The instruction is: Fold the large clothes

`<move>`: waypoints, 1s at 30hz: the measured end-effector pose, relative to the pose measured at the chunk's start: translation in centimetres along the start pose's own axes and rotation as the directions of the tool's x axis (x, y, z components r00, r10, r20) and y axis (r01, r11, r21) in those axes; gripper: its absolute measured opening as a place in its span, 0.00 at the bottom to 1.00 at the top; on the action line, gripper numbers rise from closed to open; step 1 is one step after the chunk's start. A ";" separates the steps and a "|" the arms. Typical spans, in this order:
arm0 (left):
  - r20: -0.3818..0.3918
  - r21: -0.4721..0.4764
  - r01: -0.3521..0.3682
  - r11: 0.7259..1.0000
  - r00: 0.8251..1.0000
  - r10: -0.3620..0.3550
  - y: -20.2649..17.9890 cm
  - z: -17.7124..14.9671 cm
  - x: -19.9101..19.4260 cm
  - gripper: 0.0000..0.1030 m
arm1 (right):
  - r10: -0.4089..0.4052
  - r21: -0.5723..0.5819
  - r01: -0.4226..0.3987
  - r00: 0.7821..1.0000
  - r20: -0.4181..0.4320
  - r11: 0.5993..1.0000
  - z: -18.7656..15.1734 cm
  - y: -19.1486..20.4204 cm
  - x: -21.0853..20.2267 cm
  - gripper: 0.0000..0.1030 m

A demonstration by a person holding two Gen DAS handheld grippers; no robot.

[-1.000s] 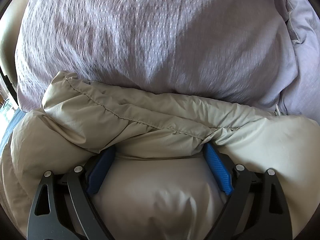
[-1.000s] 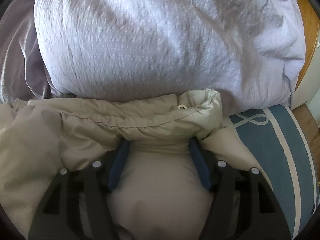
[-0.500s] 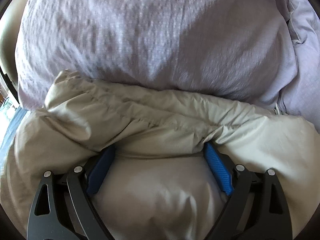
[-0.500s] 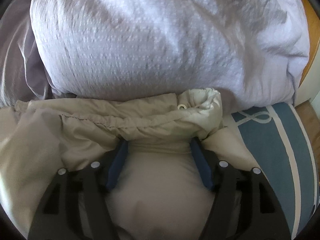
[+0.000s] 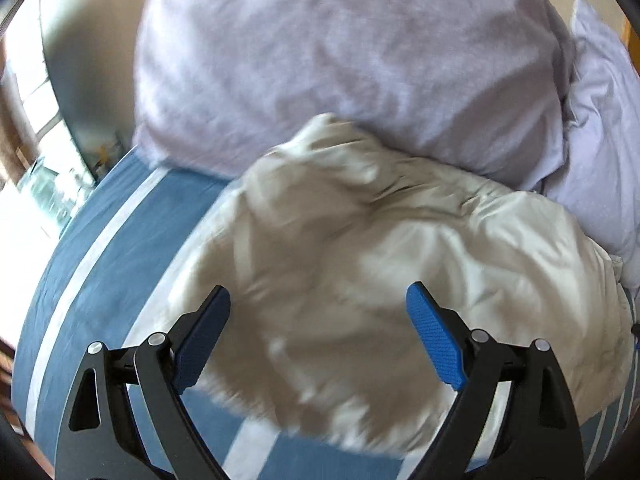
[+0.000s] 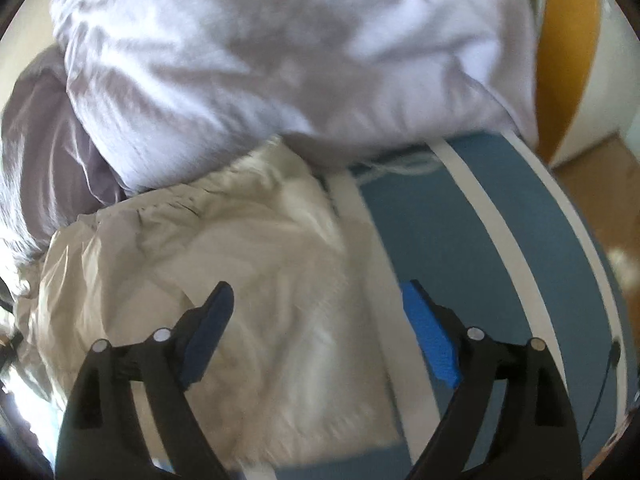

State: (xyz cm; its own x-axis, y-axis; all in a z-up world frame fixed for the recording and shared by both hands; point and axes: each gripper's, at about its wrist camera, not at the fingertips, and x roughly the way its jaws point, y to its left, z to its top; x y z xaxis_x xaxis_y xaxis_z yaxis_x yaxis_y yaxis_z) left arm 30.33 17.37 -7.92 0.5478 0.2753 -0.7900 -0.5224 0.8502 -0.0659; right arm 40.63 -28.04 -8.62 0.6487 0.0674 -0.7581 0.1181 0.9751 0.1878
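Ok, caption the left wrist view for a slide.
Open left gripper hovers above the beige jacket lying on the blue striped bedcover.

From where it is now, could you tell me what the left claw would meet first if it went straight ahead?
Most likely the beige garment, lying directly ahead of the open left claw; the lavender pillow is behind it. Motion blur leaves depth uncertain.

A bedroom: lilac pillows on a blue-striped bed.
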 end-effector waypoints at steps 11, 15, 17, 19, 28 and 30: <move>-0.135 -0.229 0.022 0.973 0.989 -0.054 4.5 -4.6 0.2 0.88 | 0.214 0.262 -0.173 0.967 -0.139 0.950 -4.4 -7.7 -0.1 0.83; -0.163 -0.273 0.027 0.962 0.984 -0.074 4.6 -4.7 1.6 0.88 | 0.244 0.280 -0.194 0.958 -0.154 0.940 -4.9 -7.3 0.2 0.75; -0.165 -0.290 0.027 0.957 0.983 -0.078 4.7 -4.5 2.2 0.88 | 0.259 0.284 -0.208 0.953 -0.158 0.936 -5.0 -6.9 0.4 0.71; -0.162 -0.310 0.031 0.950 0.983 -0.085 4.9 -4.2 2.6 0.87 | 0.260 0.280 -0.209 0.952 -0.158 0.937 -4.9 -6.5 0.6 0.66; -0.100 -0.407 0.074 0.910 0.987 -0.124 5.5 -3.7 2.6 0.41 | 0.259 0.234 -0.224 0.956 -0.134 0.946 -4.7 -4.8 -0.4 0.29; -0.083 -0.424 0.098 0.900 0.986 -0.147 5.7 -3.8 2.0 0.33 | 0.255 0.218 -0.225 0.960 -0.120 0.950 -4.6 -4.4 -0.9 0.24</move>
State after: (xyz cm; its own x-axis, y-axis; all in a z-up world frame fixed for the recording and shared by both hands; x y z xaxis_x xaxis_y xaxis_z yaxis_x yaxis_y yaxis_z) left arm 25.96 21.07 -12.14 0.5622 0.1088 -0.8198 -0.6936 0.6019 -0.3958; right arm 36.03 -31.42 -11.66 0.5626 0.3382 -0.7544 0.1303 0.8648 0.4849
